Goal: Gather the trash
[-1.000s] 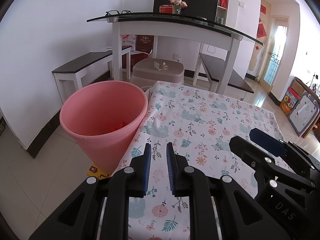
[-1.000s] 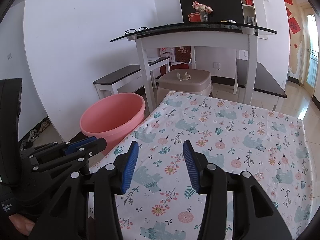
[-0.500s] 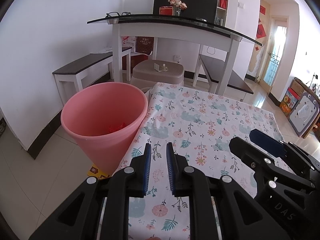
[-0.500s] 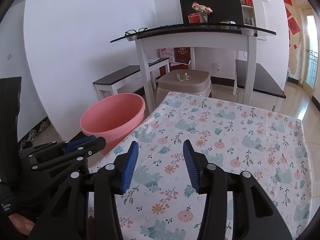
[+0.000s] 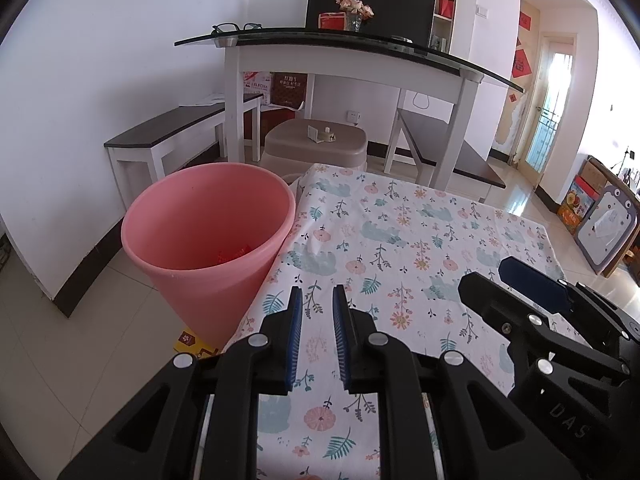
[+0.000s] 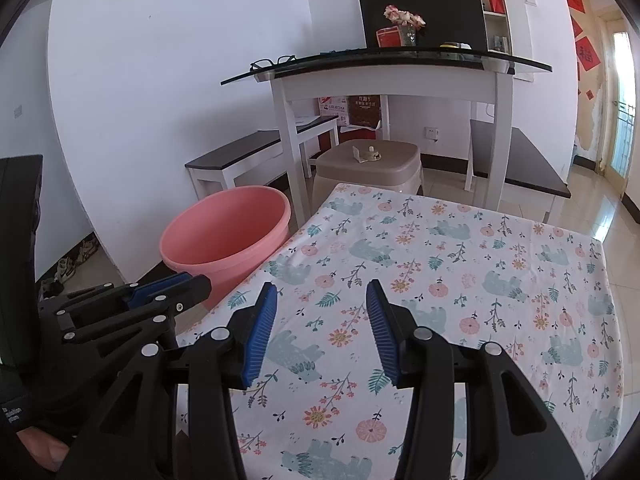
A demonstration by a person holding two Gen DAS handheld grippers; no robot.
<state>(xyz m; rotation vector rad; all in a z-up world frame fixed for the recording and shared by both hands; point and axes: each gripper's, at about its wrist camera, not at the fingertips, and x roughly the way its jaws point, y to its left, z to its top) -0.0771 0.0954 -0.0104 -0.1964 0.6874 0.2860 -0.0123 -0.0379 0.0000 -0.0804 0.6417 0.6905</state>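
Note:
A pink bin (image 5: 208,240) stands on the floor at the left edge of the table; red scraps (image 5: 234,255) lie at its bottom. It also shows in the right wrist view (image 6: 228,236). My left gripper (image 5: 316,300) hovers over the near left part of the floral tablecloth (image 5: 420,248), jaws a narrow gap apart and empty. My right gripper (image 6: 320,292) is open and empty over the cloth (image 6: 460,280). Each gripper shows in the other's view, the right one (image 5: 520,292) and the left one (image 6: 172,284). No loose trash shows on the cloth.
A beige stool (image 5: 316,146) stands beyond the table's far end. Behind it are a white desk with a glass top (image 5: 348,52) and dark benches (image 5: 176,132). A yellow scrap (image 5: 188,340) lies on the floor by the bin's base.
Both views have shifted slightly; the scene sits a little lower in frame. Both grippers keep the same opening and stay empty.

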